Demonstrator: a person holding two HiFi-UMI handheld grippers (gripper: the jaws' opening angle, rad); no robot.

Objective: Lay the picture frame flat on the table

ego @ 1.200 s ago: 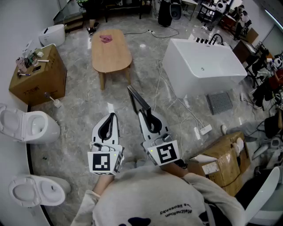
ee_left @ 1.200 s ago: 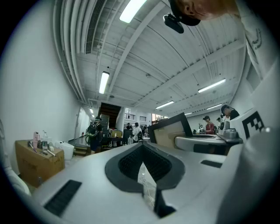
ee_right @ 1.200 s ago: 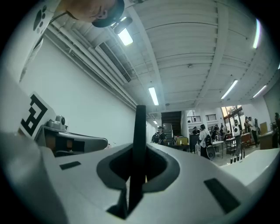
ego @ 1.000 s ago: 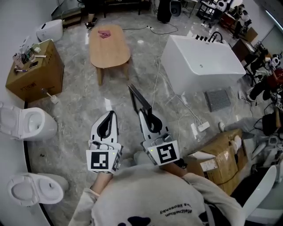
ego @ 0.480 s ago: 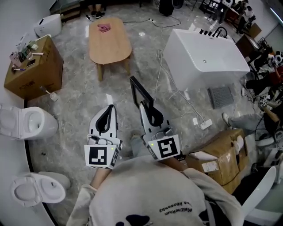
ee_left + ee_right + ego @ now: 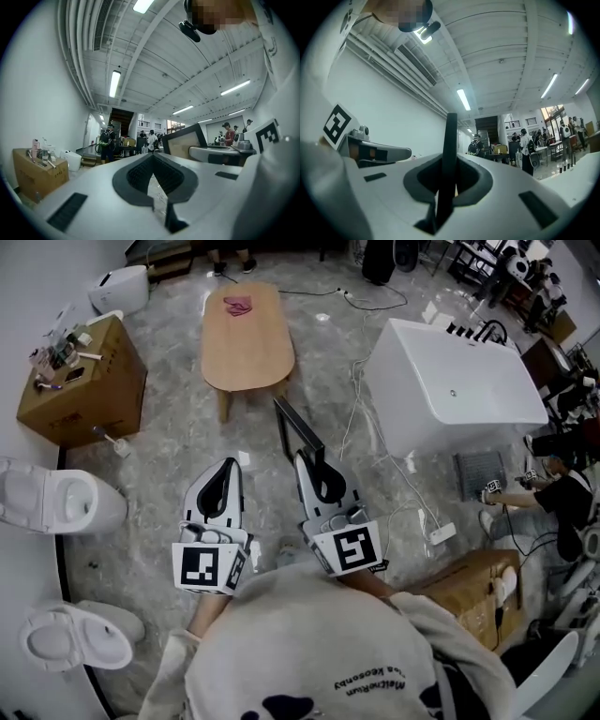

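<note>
A black picture frame [image 6: 297,431] is pinched by its edge in my right gripper [image 6: 307,462], carried in the air above the marble floor. In the right gripper view the frame [image 6: 449,159] stands edge-on as a dark bar between the shut jaws. In the left gripper view the frame [image 6: 186,143] shows its brown back. My left gripper [image 6: 231,468] is shut on nothing, held level to the left of the right one. The oval wooden table [image 6: 247,337] stands ahead, with a pink cloth [image 6: 236,305] at its far end.
A white bathtub [image 6: 452,387] stands to the right, cables [image 6: 362,418] trailing on the floor beside it. A cardboard box [image 6: 79,381] with bottles sits at the left. Two toilets [image 6: 56,504] stand along the left wall. Another carton [image 6: 471,592] is at the lower right.
Both grippers and the frame keep their pose relative to me. The table and bathtub have shifted a little in the head view as I move and turn.
</note>
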